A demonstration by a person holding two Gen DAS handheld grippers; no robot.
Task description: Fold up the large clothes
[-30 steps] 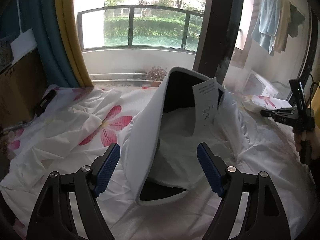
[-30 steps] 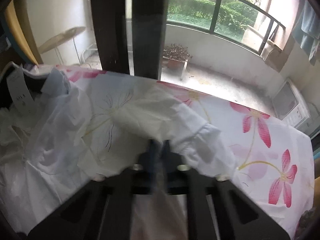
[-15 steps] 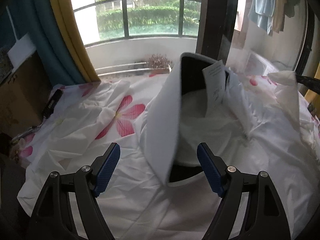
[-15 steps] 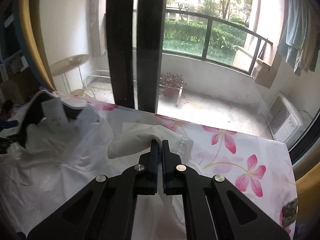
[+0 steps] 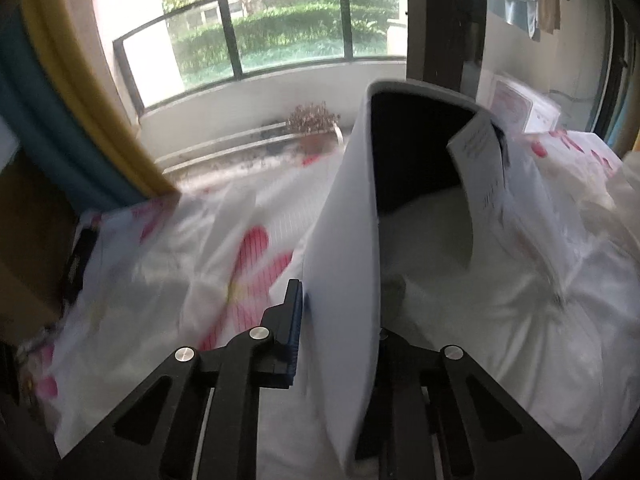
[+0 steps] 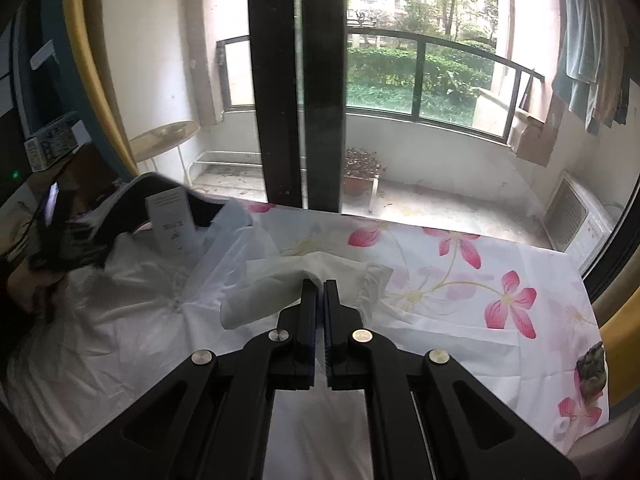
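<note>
**A:** Talk me through it, what's in your left hand?

**B:** My left hand-held gripper (image 5: 336, 320) has just been closing, and the stiff pale collar (image 5: 344, 264) of the white shirt (image 5: 480, 304) stands upright between its jaws. The blue pad (image 5: 295, 332) on the left side sits right against the collar's outer face; the other finger is hidden behind the fabric, so I read it as clamped on the collar.

**A:** And the rest of the shirt?

**B:** Spread across the bed, on a white sheet (image 6: 460, 280) printed with pink flowers. The collar is dark on the inside, and a paper tag (image 5: 480, 168) hangs at its far edge. From my right wrist view the tag (image 6: 172, 224) and collar sit at the left, with the shirt body (image 6: 132, 320) lying crumpled below them.

**A:** Right hand?

**B:** My right hand-held gripper (image 6: 319, 292) is clenched tight, jaws nearly touching, with a fold of white cloth (image 6: 272, 288) bunched just past the tips. It looks like the sleeve, pinched and lifted off the bed, with the cuff (image 6: 372, 284) drooping to the right.

**A:** Anything around you?

**B:** A dark door frame (image 6: 296, 80) straight ahead, a balcony railing (image 6: 440, 56) with greenery beyond, a potted plant (image 6: 360, 168) on the balcony floor, and towels (image 6: 580, 48) hanging at the upper right.
</note>
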